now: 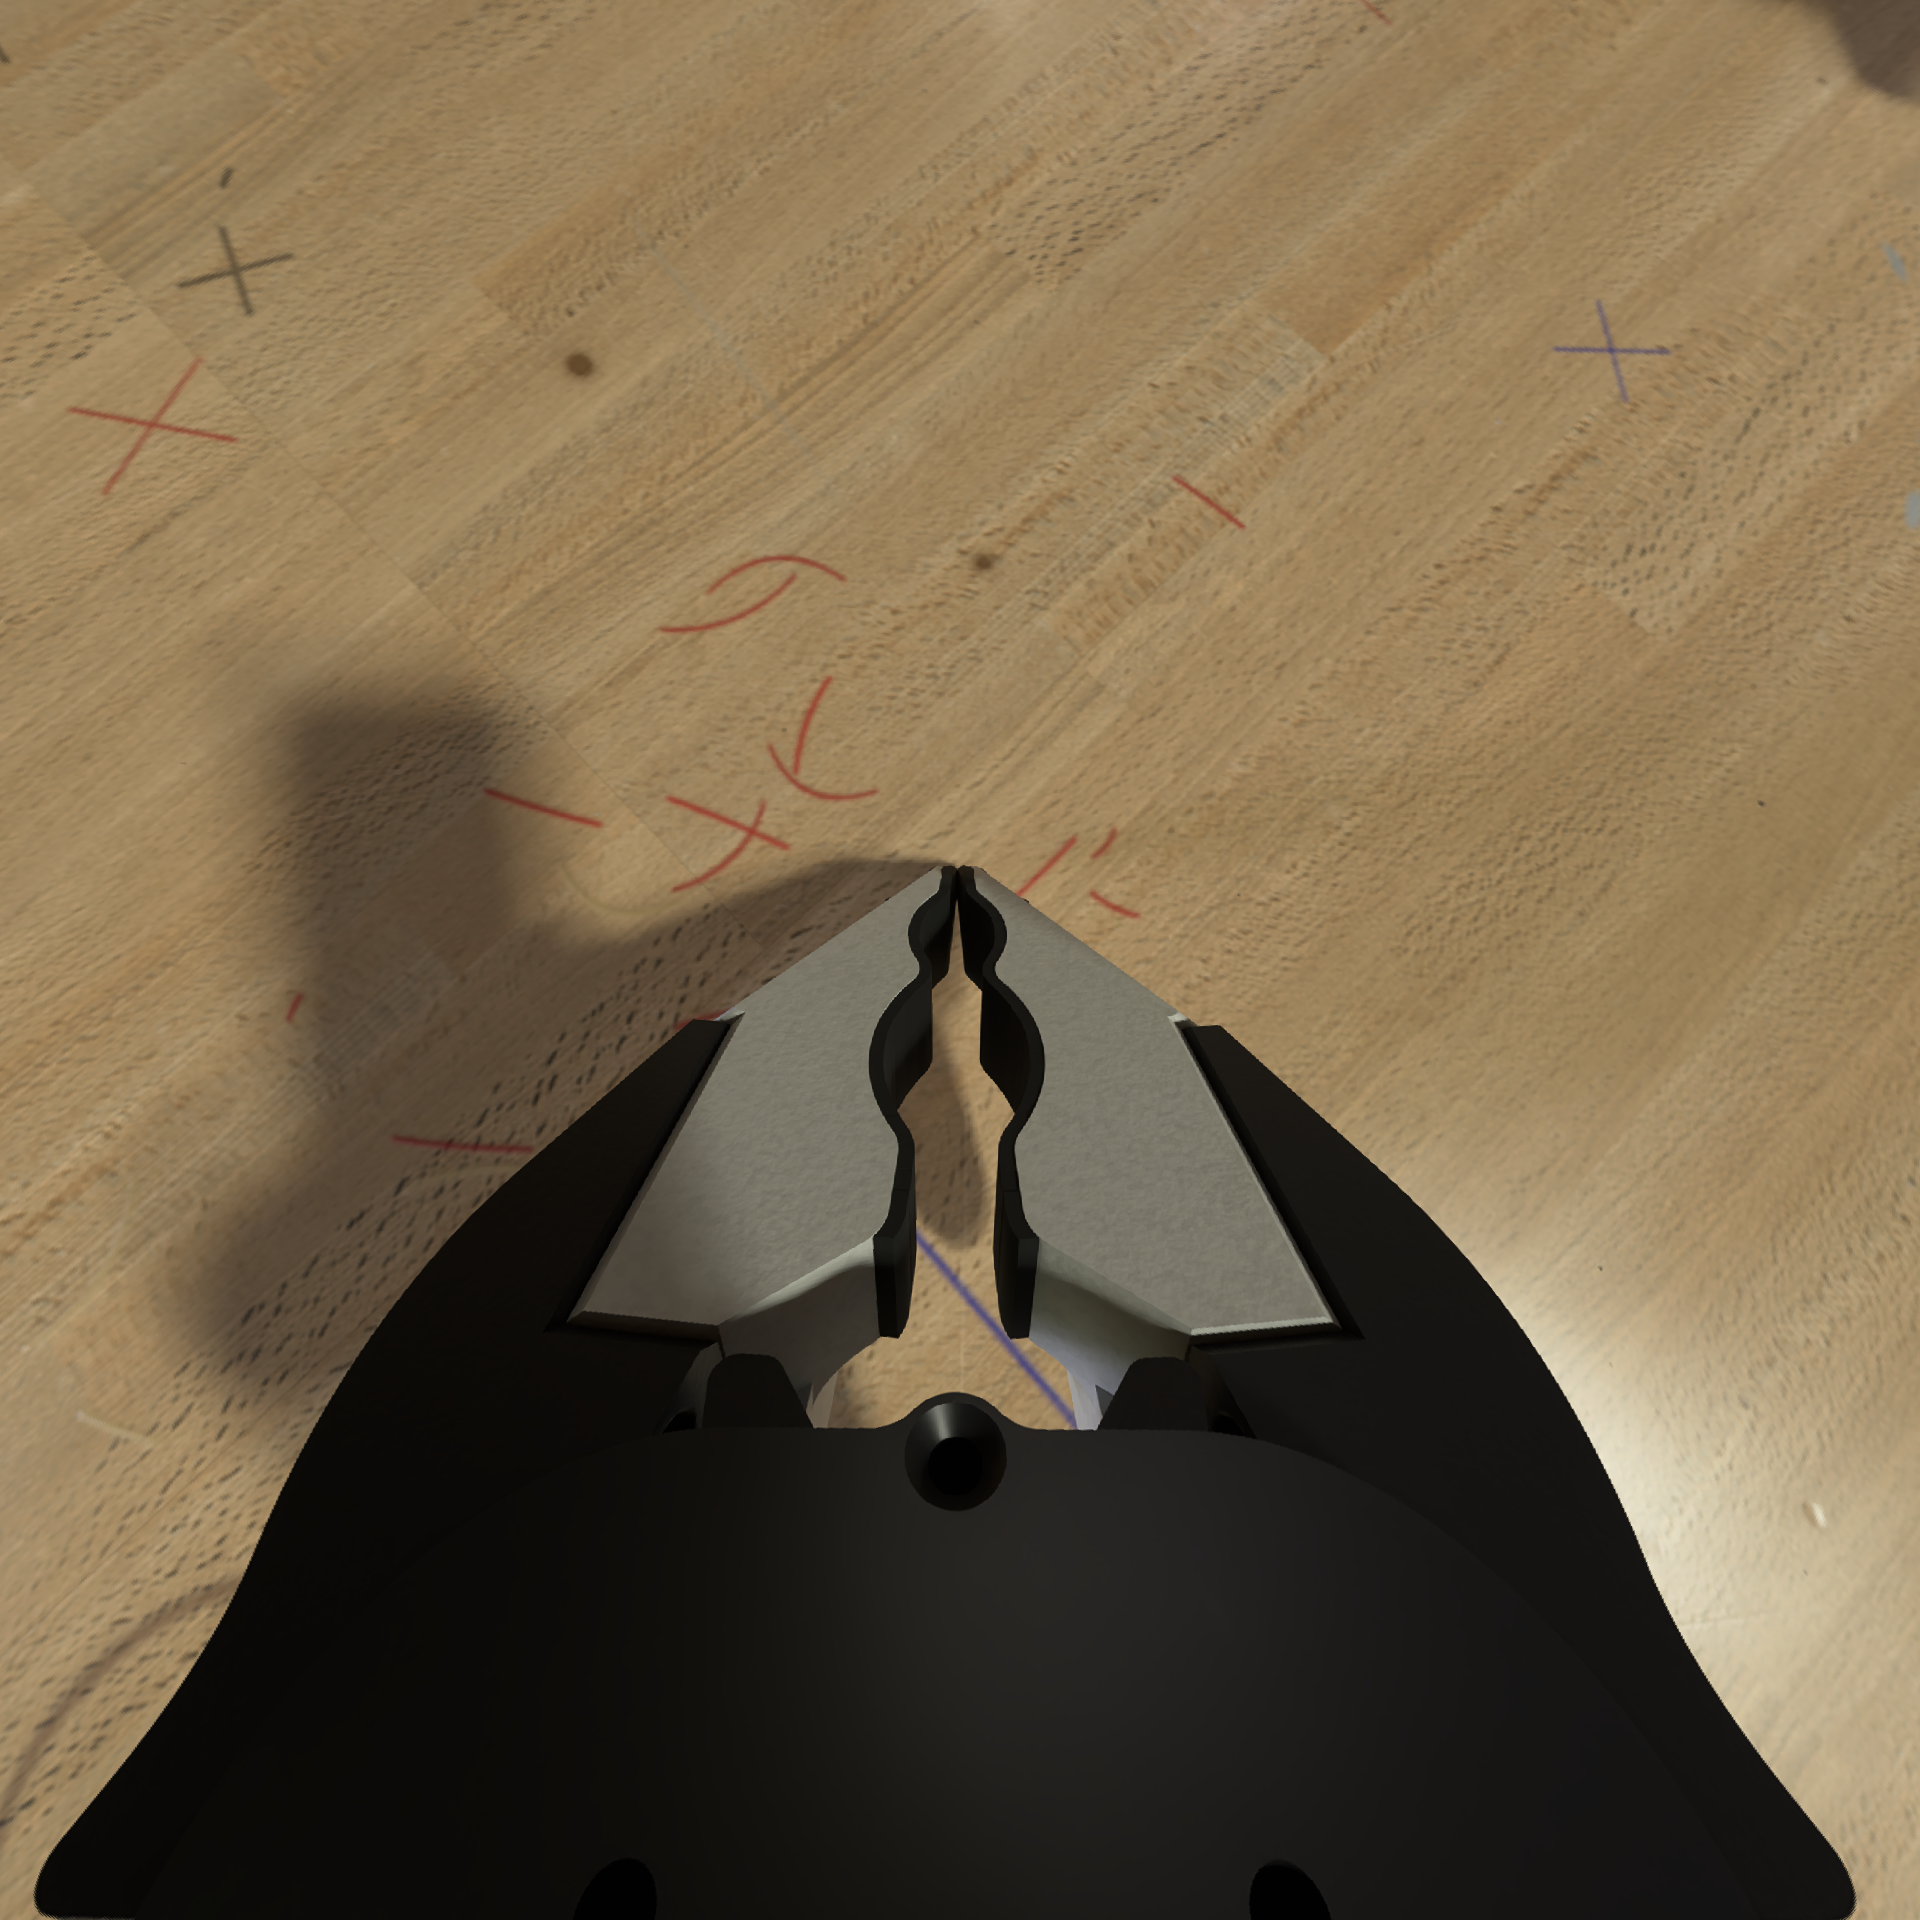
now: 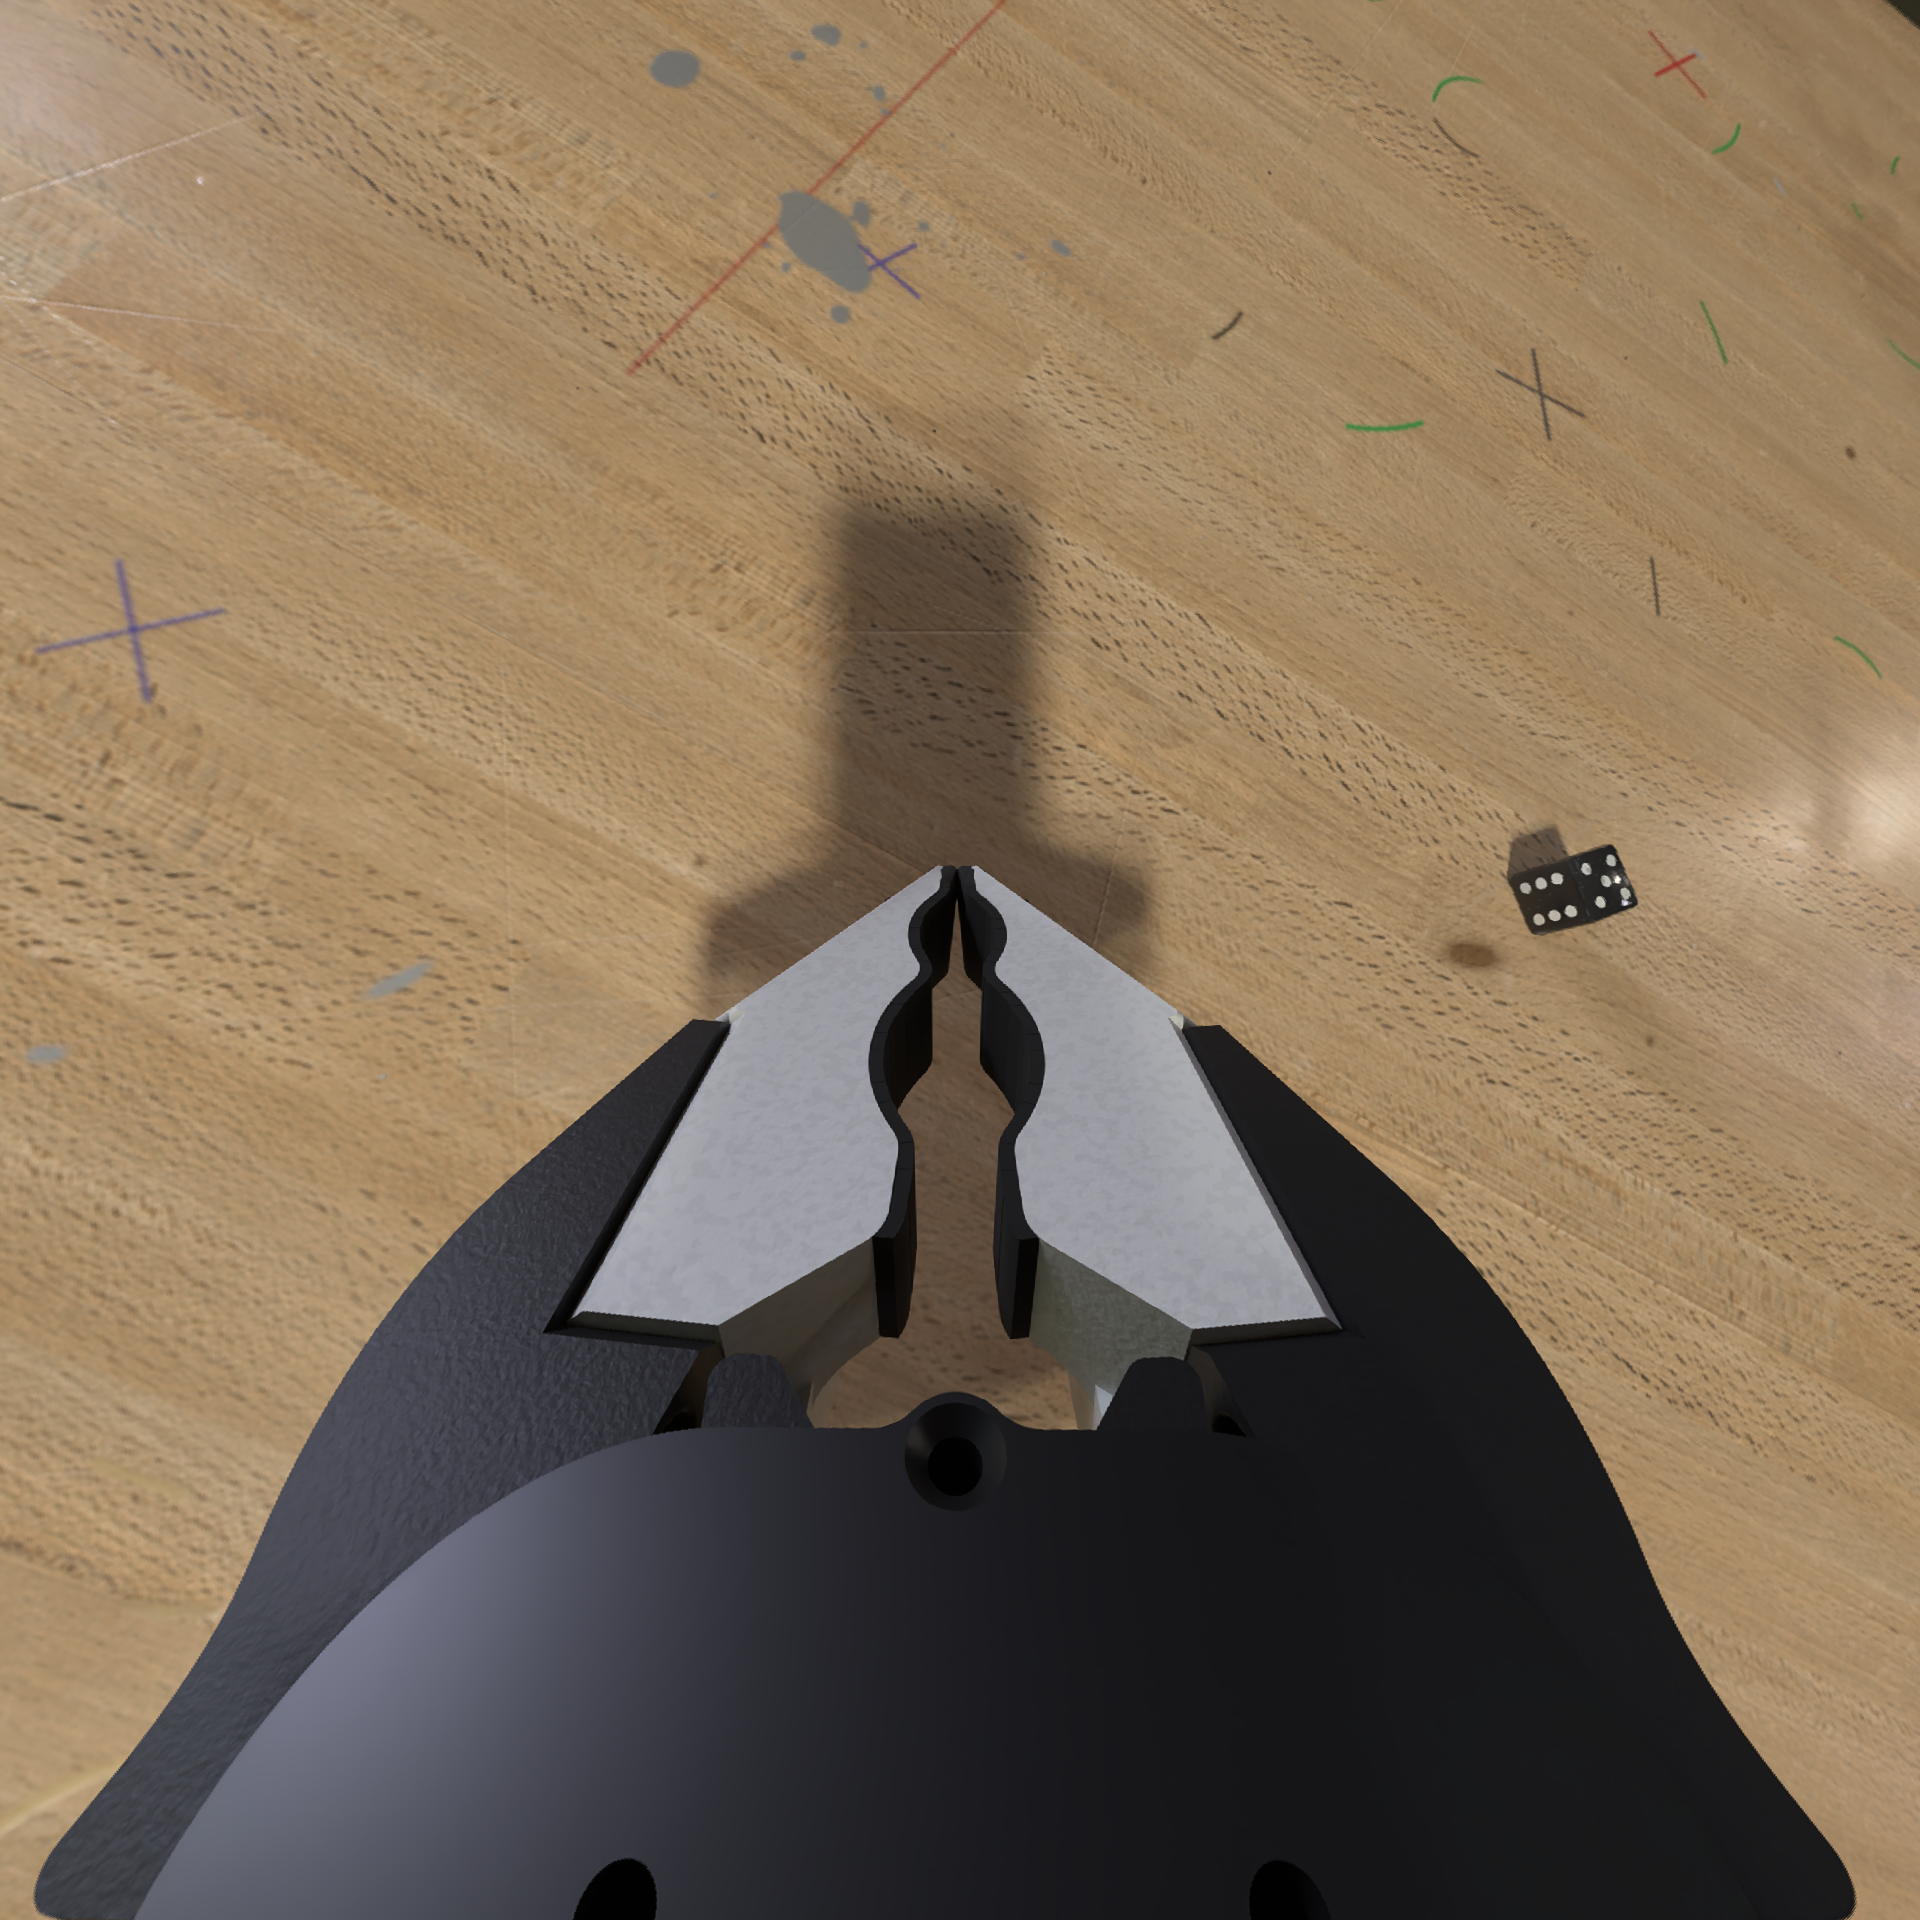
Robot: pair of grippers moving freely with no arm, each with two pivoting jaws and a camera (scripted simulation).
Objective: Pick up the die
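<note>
Hovering over the wooden table [image 2: 416,468], the right gripper [image 2: 956,878] has its fingertips pressed together with nothing between them. The die [image 2: 1574,888], black with white pips, sits on the wood off to the right of those tips, well apart from them, with a brown spot [image 2: 1470,953] just beside it. Grey paint splatter [image 2: 826,244] and coloured pen crosses mark the boards farther ahead. The left gripper [image 1: 956,878] is likewise closed on nothing, above red scribbles [image 1: 774,707], its shadow [image 1: 384,831] falling to the left.
</note>
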